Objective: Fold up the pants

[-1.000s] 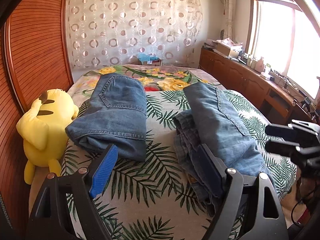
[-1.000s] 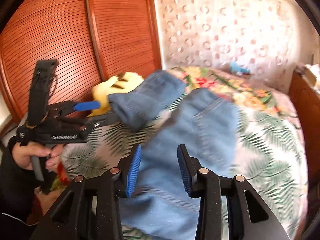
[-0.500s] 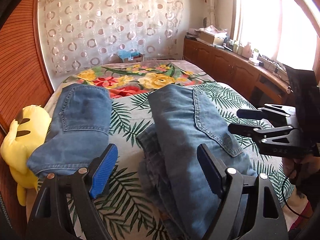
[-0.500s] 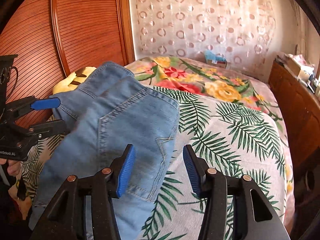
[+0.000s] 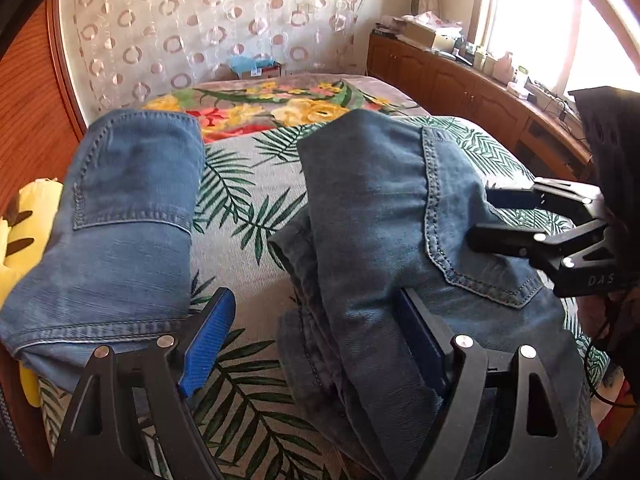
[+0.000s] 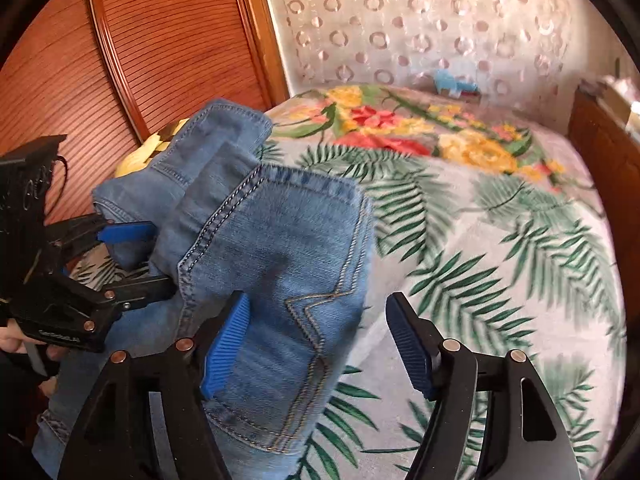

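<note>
Two folded pairs of blue jeans lie on the bed. The nearer folded jeans [image 5: 384,216] show a back pocket and fill the right of the left wrist view; they also show in the right wrist view [image 6: 276,256]. The second folded jeans [image 5: 128,208] lie to their left, seen behind in the right wrist view [image 6: 208,140]. My left gripper [image 5: 316,340] is open and empty, its right finger at the near jeans' left edge. My right gripper [image 6: 320,340] is open and empty over the jeans' right edge; it shows in the left wrist view [image 5: 520,220].
The bed [image 5: 248,184] has a palm-leaf and flower cover. A yellow plush toy [image 5: 28,216] sits at its left edge by the wooden slatted wall [image 6: 160,52]. A wooden cabinet [image 5: 460,80] with clutter runs under the window on the right. A patterned curtain [image 5: 208,20] hangs behind.
Both grippers have moved closer to the nearer jeans, one at each side. The left view has swung right and lower. Both stay open.
</note>
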Action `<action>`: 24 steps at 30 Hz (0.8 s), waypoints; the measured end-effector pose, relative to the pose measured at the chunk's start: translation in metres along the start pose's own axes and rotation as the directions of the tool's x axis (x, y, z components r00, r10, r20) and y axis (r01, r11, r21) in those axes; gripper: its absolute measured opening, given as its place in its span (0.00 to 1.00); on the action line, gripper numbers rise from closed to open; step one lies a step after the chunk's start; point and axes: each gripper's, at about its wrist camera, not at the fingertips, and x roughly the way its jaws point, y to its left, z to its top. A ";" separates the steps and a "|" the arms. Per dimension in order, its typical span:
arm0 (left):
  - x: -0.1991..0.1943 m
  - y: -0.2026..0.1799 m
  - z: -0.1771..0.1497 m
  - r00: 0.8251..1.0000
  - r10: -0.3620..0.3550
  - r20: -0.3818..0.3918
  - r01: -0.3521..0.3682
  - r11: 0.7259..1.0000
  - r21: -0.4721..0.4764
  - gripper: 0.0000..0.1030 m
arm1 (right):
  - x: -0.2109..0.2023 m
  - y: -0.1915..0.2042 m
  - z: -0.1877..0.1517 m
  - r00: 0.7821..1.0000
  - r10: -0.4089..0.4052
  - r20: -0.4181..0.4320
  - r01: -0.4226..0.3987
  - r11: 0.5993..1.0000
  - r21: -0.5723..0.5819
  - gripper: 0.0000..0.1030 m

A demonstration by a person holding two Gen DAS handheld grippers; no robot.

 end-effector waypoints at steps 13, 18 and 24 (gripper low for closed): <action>0.000 -0.006 -0.001 0.984 -0.176 -0.008 0.176 0.984 -0.041 0.36 | 0.030 -0.011 0.007 0.970 0.237 -0.057 -0.232 0.969 0.086 0.46; -0.021 -0.011 0.001 0.986 -0.166 0.019 0.166 0.986 -0.016 0.22 | 0.010 0.000 0.021 0.978 0.208 -0.026 -0.208 0.978 0.016 0.23; -0.067 0.007 0.015 0.979 -0.158 0.132 0.165 0.985 -0.049 0.20 | -0.033 0.037 0.055 0.979 0.198 0.043 -0.192 0.975 -0.114 0.21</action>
